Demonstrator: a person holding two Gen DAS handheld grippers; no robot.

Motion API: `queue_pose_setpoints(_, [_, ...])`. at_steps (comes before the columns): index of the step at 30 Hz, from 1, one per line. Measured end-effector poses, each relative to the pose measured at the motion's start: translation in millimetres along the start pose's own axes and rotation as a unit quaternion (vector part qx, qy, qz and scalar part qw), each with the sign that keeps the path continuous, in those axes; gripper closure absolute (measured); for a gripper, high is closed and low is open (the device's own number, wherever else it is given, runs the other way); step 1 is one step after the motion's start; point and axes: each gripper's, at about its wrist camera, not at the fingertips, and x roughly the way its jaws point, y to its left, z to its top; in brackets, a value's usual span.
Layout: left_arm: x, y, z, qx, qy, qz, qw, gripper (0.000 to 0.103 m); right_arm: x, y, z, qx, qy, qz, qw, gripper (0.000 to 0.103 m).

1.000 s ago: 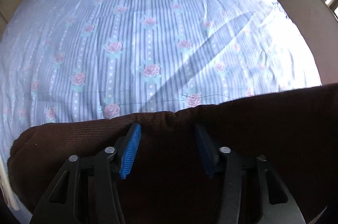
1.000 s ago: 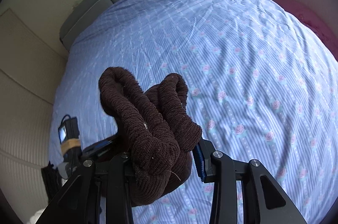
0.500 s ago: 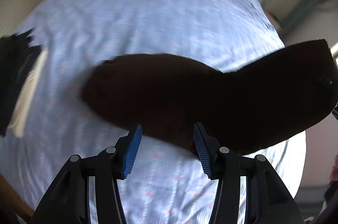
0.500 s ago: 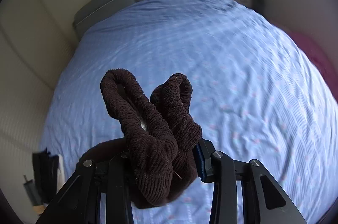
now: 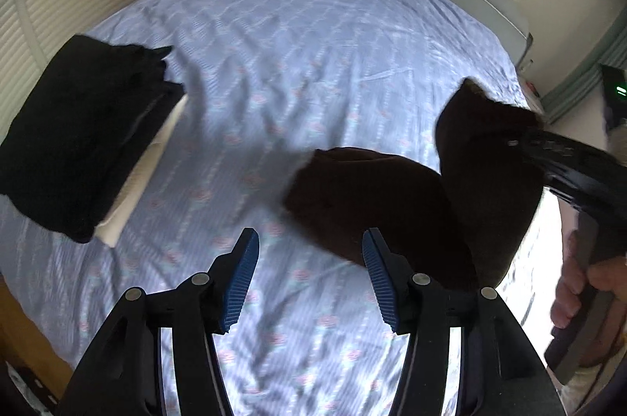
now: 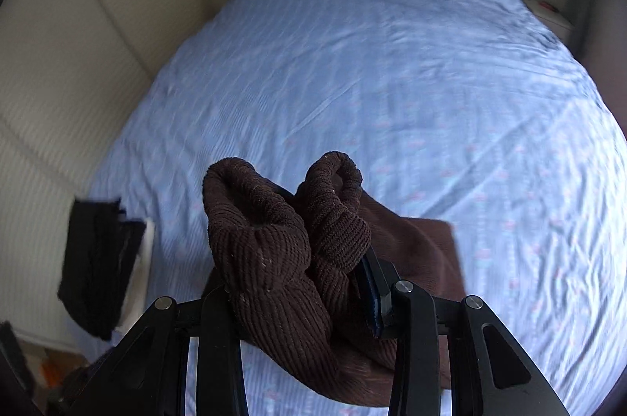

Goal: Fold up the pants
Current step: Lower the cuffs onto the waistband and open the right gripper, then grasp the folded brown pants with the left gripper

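Corduroy is bunched thick between your right gripper's (image 6: 301,294) jaws, which are clamped on a doubled fold of the brown pants (image 6: 274,259); that grip is the same as a second ago. What has changed is on your left: the left gripper (image 5: 309,282) had the pants lying across its blue pads a second ago, and now its jaws stand wide apart with nothing between them, only the sheet (image 5: 313,43) below. From that side you see the pants (image 5: 392,200) hanging off the right gripper (image 5: 568,161), one panel trailing toward the bed and seemingly just reaching it, though blur hides the contact. So the garment now rides on one gripper alone, and the fold looks about ready to be set down or regripped with your free left. Farther off, at the bed's left edge, a black folded stack (image 5: 78,133) sits on something white, well apart from the pants.
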Motion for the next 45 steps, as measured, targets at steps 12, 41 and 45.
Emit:
queue_pose_setpoints(12, [6,60,-7,-0.029,0.023,0.025,0.999,0.044,76,76,-36,-0.119,0.085,-0.03,0.989,0.018])
queue_pose_setpoints(41, [-61,-68,-32,0.107,-0.019,-0.012,0.994,0.015,-128,-114,-135,0.13,0.011,0.042,0.991,0.014])
queue_pose_setpoints(45, [-46,-78,-16,0.111,-0.015,-0.032,0.9932,0.015,-137,-126,-137,0.125,-0.005,0.019,0.992,0.014])
